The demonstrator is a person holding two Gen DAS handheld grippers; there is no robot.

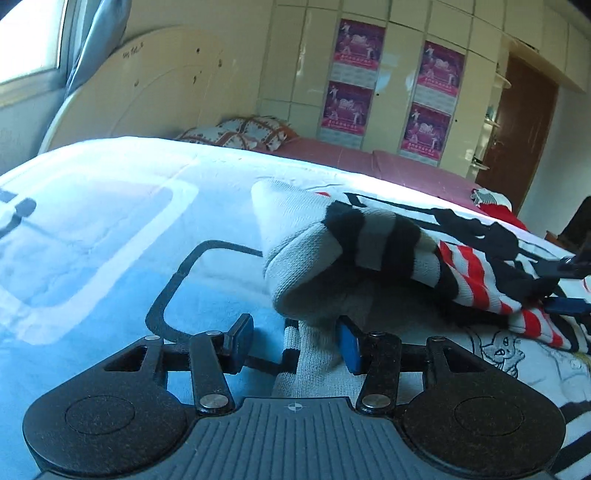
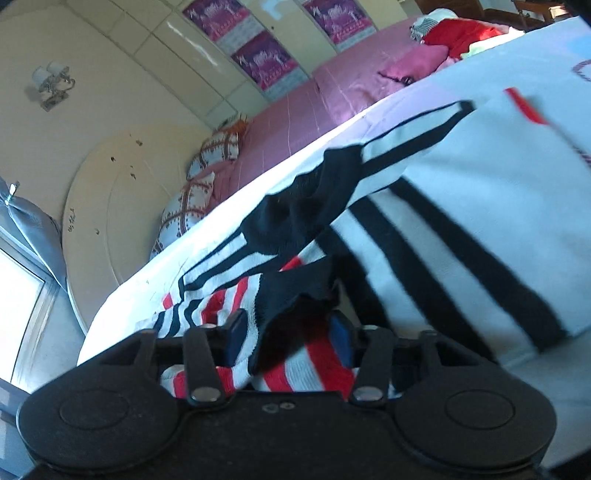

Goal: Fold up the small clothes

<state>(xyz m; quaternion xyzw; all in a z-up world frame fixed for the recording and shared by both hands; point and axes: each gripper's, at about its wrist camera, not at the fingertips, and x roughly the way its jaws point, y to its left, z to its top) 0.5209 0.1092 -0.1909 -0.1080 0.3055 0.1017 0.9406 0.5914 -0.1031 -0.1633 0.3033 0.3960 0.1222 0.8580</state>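
A grey sock with black bands lies bunched on the bedspread just ahead of my left gripper. The jaws are open. A white ribbed piece of sock sits between them, against the right pad only. A red-and-white striped sock lies to the right, and my right gripper reaches it from the frame edge. In the right wrist view my right gripper is low over that striped sock. Its black cuff lies between the parted fingers, and no firm pinch shows.
A black sock with white stripes and a white cloth with black bands lie beyond. The blue-and-white bedspread covers a pink sheet. Pillows rest by the headboard. A red clothes pile sits at the far end.
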